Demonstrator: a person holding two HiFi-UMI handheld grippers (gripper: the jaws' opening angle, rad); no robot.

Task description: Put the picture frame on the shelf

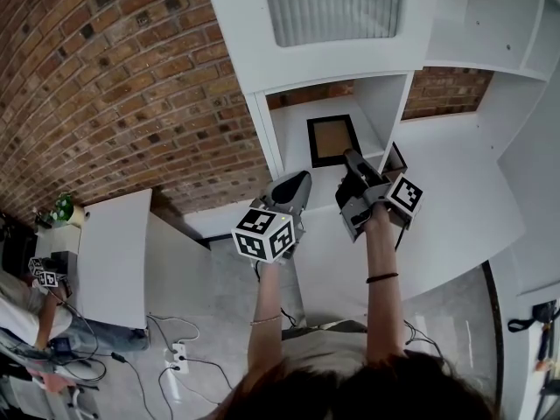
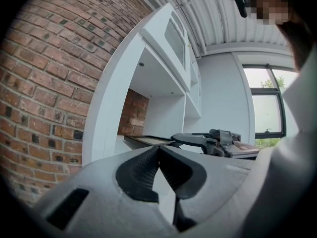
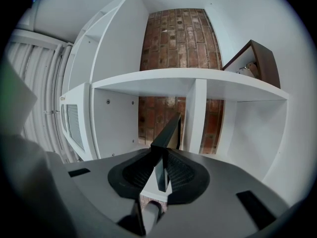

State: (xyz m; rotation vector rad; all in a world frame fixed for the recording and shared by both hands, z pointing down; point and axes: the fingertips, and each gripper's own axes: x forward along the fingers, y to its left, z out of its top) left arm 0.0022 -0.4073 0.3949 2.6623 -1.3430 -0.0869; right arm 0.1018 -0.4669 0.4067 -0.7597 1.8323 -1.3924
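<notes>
A black picture frame [image 1: 332,140] with a tan panel lies nearly flat in the open white shelf compartment [image 1: 293,125]. My right gripper [image 1: 353,160] is shut on its near edge. In the right gripper view the frame [image 3: 168,133] runs edge-on between the pads, pointing at the compartment's brick back. My left gripper [image 1: 296,185] hangs just left of the frame, outside the compartment. Its jaws meet at the tips with nothing between them [image 2: 158,148]. From the left gripper view the frame [image 2: 146,140] and the right gripper [image 2: 185,138] show side-on.
Above the compartment hangs a cabinet door with ribbed glass [image 1: 332,7]. A dark brown box [image 1: 395,157] stands just right of the divider, also in the right gripper view [image 3: 257,61]. Brick wall [image 1: 114,86] lies left. A white table [image 1: 114,261] and floor cables [image 1: 179,354] lie below.
</notes>
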